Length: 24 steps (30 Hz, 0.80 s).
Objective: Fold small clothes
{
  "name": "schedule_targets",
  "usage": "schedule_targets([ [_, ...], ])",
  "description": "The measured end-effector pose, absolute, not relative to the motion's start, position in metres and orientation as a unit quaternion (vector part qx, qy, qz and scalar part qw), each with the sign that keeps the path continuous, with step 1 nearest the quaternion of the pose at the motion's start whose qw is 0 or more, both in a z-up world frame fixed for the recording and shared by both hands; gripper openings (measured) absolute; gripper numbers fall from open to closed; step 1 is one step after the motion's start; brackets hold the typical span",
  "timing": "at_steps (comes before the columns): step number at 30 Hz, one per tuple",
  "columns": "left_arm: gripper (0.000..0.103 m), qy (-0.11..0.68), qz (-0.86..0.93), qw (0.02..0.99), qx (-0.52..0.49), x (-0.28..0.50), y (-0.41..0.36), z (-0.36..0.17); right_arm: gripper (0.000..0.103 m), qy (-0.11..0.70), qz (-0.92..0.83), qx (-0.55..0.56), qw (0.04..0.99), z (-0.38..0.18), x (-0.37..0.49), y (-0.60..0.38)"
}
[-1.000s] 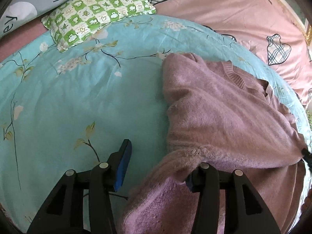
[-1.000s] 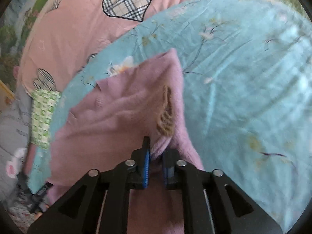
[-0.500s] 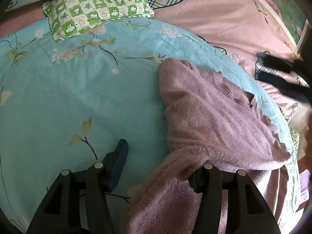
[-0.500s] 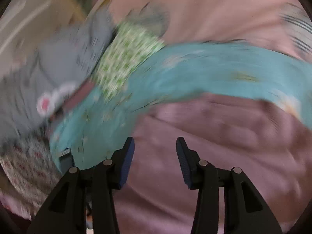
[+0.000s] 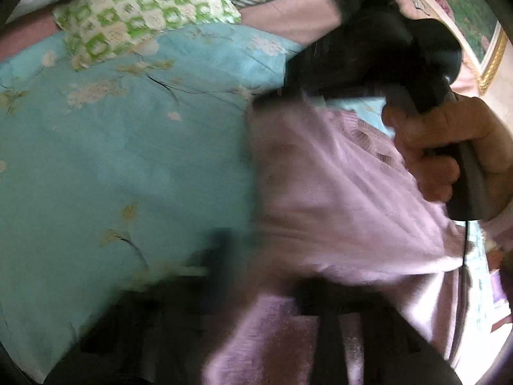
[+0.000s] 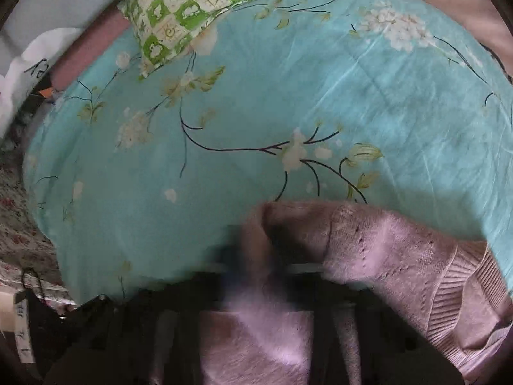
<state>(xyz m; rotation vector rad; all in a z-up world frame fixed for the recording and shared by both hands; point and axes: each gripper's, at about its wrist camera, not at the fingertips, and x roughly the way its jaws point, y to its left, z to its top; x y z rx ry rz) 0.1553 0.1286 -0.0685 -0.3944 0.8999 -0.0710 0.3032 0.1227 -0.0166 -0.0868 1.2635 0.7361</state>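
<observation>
A lilac knitted sweater (image 5: 336, 192) lies crumpled on the teal floral sheet (image 5: 112, 160). My left gripper (image 5: 266, 266) is blurred at the sweater's near edge. Its jaws are closing, with a fold of the knit between them. In the right wrist view, my right gripper (image 6: 256, 256) is also blurred, its jaws closing on a raised fold of the sweater (image 6: 400, 250) at its far edge. The left wrist view shows the right gripper's black body (image 5: 368, 48) over the sweater's far corner, held by a person's hand (image 5: 449, 150).
A green checked pillow (image 5: 138, 16) lies at the head of the sheet, with a grey lettered pillow (image 6: 64, 0) beside it. A pink quilt (image 5: 288, 9) with plaid hearts lies beyond. A gold-framed picture (image 5: 487, 57) stands at the right. Flowered fabric (image 6: 19, 234) marks the sheet's left edge.
The right gripper let go, swung across and came down at the sweater's far corner, rolling as it went. Both grippers' jaws stood open half a second ago and are now together on the knit.
</observation>
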Motion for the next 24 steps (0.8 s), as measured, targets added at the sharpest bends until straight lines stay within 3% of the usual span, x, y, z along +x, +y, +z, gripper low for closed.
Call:
schedule_targets([
  [5, 0.008, 0.402, -0.015, 0.89, -0.214, 0.152, 0.142, -0.06, 0.006, 0.403, 0.393, 0.136, 0.815, 0.027, 0.293, 0.077],
  [13, 0.009, 0.426, -0.019, 0.874, -0.232, 0.152, 0.153, -0.073, 0.01, 0.461, 0.309, 0.111, 0.824, -0.028, 0.305, 0.092],
  [14, 0.013, 0.429, -0.022, 0.873, -0.231, 0.15, 0.153, -0.073, 0.011, 0.466, 0.301, 0.113, 0.824, -0.028, 0.307, 0.088],
  [19, 0.025, 0.431, -0.023, 0.877, -0.21, 0.13, 0.161, -0.063, 0.012, 0.432, 0.298, 0.162, 0.835, 0.006, 0.3, 0.051],
  [24, 0.026, 0.421, -0.021, 0.881, -0.214, 0.112, 0.164, -0.045, 0.018, 0.412, 0.285, 0.195, 0.843, 0.035, 0.247, -0.007],
])
